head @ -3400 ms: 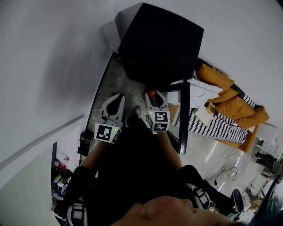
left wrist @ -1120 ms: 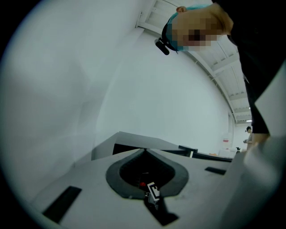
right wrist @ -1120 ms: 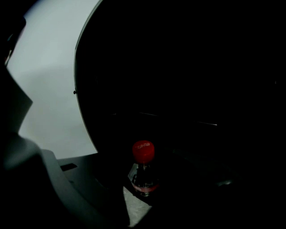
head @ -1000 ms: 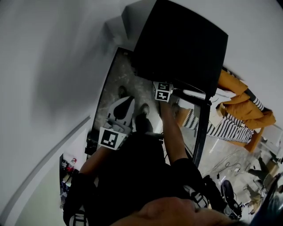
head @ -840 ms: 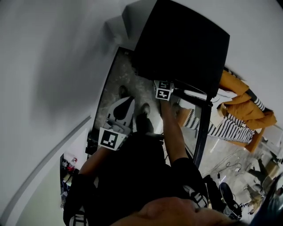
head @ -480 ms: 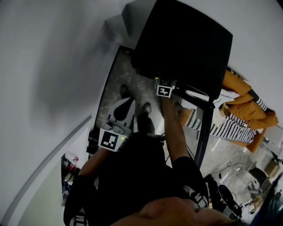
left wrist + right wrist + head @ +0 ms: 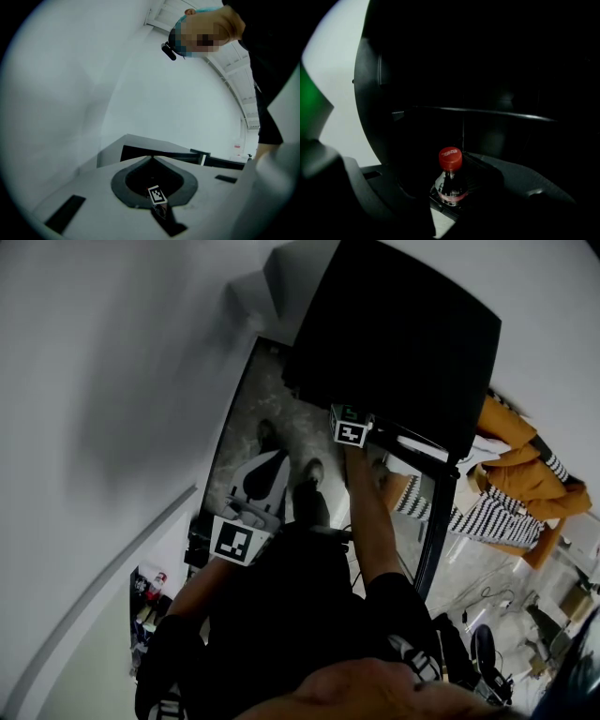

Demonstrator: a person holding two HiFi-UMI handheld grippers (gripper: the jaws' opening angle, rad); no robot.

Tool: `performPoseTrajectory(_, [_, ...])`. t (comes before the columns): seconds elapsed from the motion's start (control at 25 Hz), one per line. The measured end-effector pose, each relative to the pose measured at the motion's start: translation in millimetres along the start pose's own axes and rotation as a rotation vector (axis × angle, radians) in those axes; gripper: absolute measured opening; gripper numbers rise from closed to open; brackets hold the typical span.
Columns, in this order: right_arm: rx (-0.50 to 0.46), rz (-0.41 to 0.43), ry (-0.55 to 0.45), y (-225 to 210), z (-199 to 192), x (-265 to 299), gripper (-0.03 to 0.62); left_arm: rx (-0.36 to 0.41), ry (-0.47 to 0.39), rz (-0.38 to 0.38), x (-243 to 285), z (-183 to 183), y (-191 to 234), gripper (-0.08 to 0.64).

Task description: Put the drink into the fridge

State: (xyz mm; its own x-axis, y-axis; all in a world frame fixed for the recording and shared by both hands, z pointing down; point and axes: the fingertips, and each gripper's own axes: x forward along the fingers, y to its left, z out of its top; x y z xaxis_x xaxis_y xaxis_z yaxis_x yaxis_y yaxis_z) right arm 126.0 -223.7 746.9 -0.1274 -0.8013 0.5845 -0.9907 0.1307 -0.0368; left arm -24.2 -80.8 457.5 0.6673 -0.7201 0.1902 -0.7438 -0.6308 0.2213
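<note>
Now | right tongs (image 7: 449,174) clamp glossy drink bottle (image 7: 451,188) | round red cap (image 7: 450,158)

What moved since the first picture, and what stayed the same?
The right gripper carried the bottle away from the person's body, up the picture, to the front of the black fridge. The bottle's red cap no longer shows in the head view. Its jaws stayed closed on the bottle. The left gripper stayed low by the body, jaws together and empty.
</note>
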Motion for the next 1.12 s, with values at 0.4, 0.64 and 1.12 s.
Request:
performPoseTrajectory(0.4, [0.006, -0.001, -0.019, -3, 7, 10, 0.143, -0.01, 0.012, 0.007, -1, -6, 4, 0.006])
performPoseTrajectory(0.64, [0.017, -0.009, 0.001, -7, -6, 18, 0.141, -0.009, 0.019, 0.006, 2, -8, 6, 0.006])
performPoseTrajectory(1.12, [0.043, -0.003, 0.049, -10, -44, 34, 0.142, -0.014, 0.035, 0.009, 5, -13, 9, 0.006])
